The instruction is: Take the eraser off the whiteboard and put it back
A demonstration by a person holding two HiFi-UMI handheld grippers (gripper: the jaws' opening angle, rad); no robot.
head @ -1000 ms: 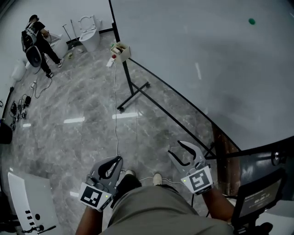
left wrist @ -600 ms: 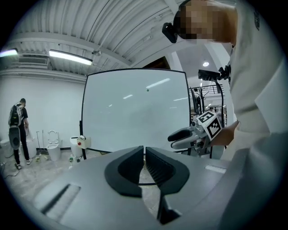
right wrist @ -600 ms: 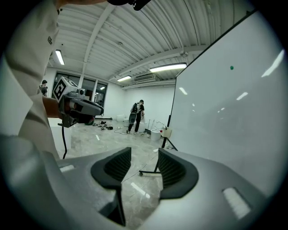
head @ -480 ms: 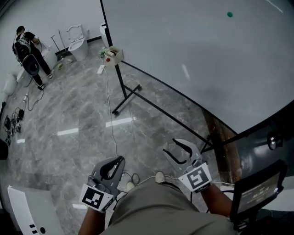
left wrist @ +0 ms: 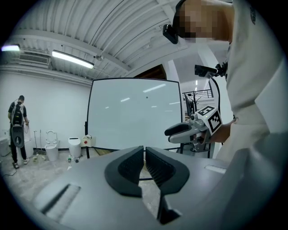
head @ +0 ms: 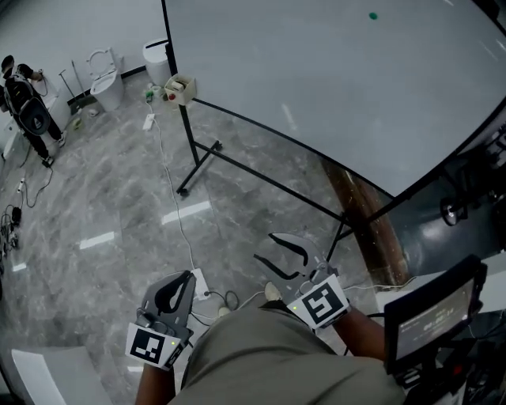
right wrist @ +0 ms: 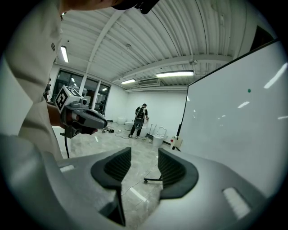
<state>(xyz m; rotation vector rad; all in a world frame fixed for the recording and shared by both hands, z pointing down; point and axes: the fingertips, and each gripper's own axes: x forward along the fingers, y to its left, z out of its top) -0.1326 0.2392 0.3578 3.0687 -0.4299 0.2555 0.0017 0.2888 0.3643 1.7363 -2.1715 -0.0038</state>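
Observation:
The big whiteboard on its black stand fills the upper right of the head view and also shows in both gripper views. It carries one small green dot. No eraser is clear to me on it. A small beige box hangs at its lower left corner. My left gripper is low by my waist, shut and empty. Beside it, my right gripper is open and empty, pointing at the floor in front of the board, well short of it.
A black stand foot and a white cable lie on the marble floor ahead. A brown post and a dark screen are at the right. Far left are a person with a backpack and toilets.
The view has swung right and nearer the board, so the stand and box have slid left. Both grippers have drifted left and lower; the left stays shut, the right stays open.

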